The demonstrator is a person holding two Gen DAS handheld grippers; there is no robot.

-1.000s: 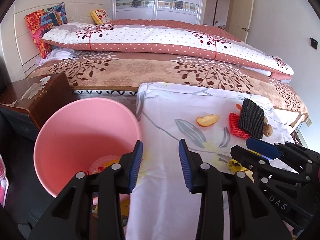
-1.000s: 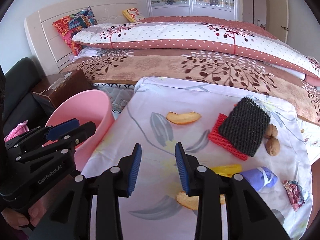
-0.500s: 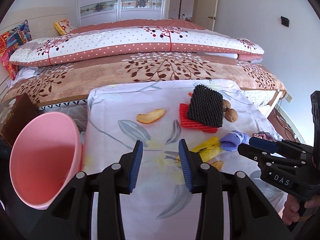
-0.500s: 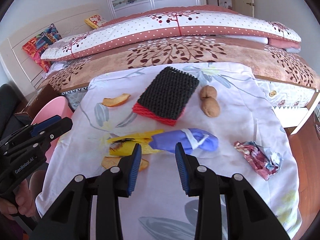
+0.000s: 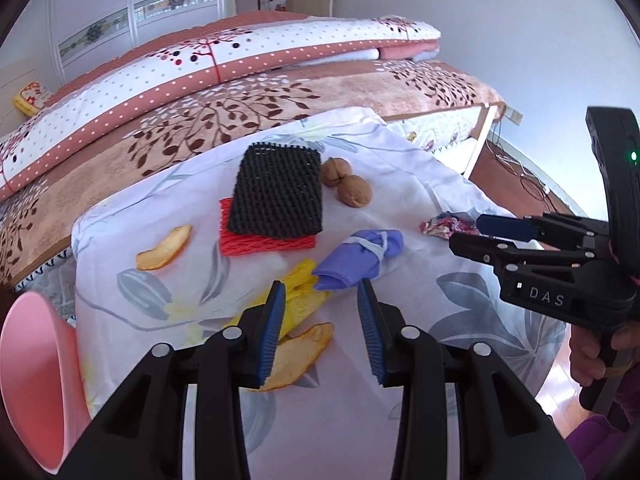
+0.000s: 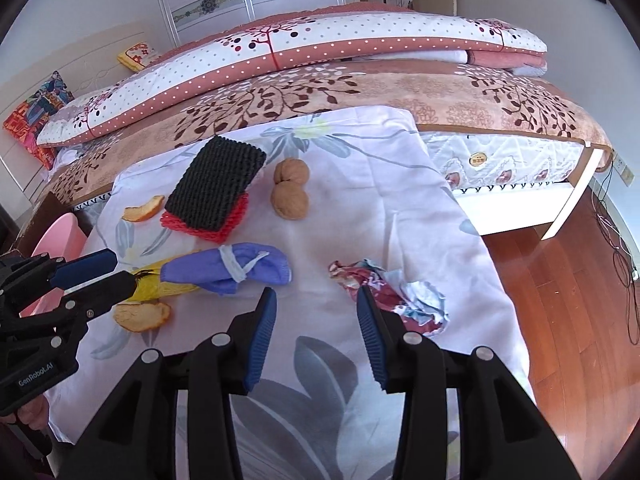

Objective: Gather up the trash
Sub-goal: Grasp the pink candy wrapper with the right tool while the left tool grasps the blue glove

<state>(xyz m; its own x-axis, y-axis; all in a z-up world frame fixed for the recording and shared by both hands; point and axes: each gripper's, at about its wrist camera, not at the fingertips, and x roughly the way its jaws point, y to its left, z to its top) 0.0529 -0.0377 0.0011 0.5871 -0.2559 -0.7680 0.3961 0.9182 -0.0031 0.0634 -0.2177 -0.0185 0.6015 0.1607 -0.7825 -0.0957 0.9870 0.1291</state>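
Just ahead of the opening, empty right gripper (image 6: 316, 312): crumpled wrapper (image 6: 396, 292).

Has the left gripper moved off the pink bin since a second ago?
Yes. The left gripper has swung right, away from the pink bin, now at the left edge of its view, and hovers, jaws open, over the yellow wrapper.

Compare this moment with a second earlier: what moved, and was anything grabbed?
Both views swung away from the pink bin toward the right end of the table. The right gripper, jaws opening, now faces the crumpled wrapper; the left gripper faces the purple glove. Nothing was grasped; the trash lies unmoved.
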